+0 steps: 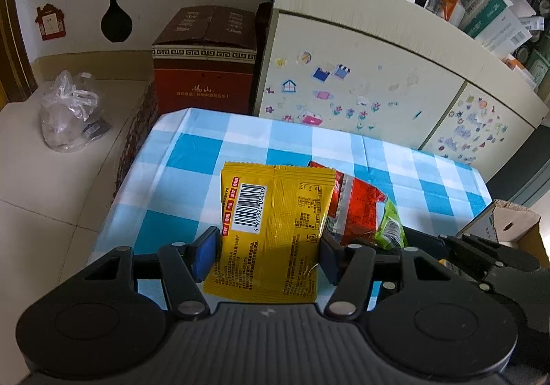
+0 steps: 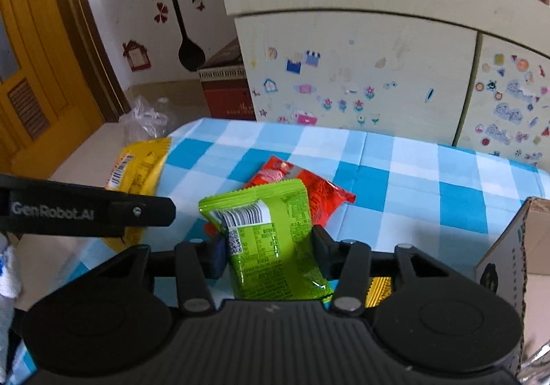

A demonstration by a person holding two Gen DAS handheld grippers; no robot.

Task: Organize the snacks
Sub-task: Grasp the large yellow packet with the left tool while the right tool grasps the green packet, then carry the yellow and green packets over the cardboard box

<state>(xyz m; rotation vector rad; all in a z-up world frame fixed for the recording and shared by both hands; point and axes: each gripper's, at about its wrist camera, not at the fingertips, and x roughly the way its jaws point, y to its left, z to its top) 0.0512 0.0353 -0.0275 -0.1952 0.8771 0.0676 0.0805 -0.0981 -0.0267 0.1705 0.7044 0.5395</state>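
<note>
Left gripper (image 1: 266, 256): black 2-finger claw with blue pads, pinching the lower half of a glossy yellow plastic snack packet (image 1: 275, 230) from both sides; the packet stands upright between the jaws, barcode side facing the camera.

Right gripper (image 2: 271, 254): black 2-finger claw pressed together on a bright green foil snack packet (image 2: 268, 237), pads against its 2 long edges; the packet leans slightly left, its white barcode label near the top.

Red packet: a crinkled red foil snack packet (image 2: 309, 192) lies flat on the cloth just behind the green one; from the left wrist it shows partly hidden behind the yellow packet's right edge.

Table: covered by a blue-and-white checked tablecloth (image 1: 213, 144), both held packets above its near side.

Box: an open brown corrugated cardboard box (image 2: 515, 247) sits at the table's right edge, near the right gripper; its contents cannot be made out.

Gold scrap: a small shiny gold wrapper (image 2: 378, 288) peeks out under the right gripper's right linkage.

Behind the table: a cream cabinet (image 1: 361, 75) dotted with children's stickers, cartons piled on top.

Floor, left: a dark red printed carton (image 1: 204, 75) against the wall, a crumpled clear plastic bag (image 1: 68, 109) nearby.

Wall: black vase decal (image 1: 115, 6) with red butterflies.
</note>
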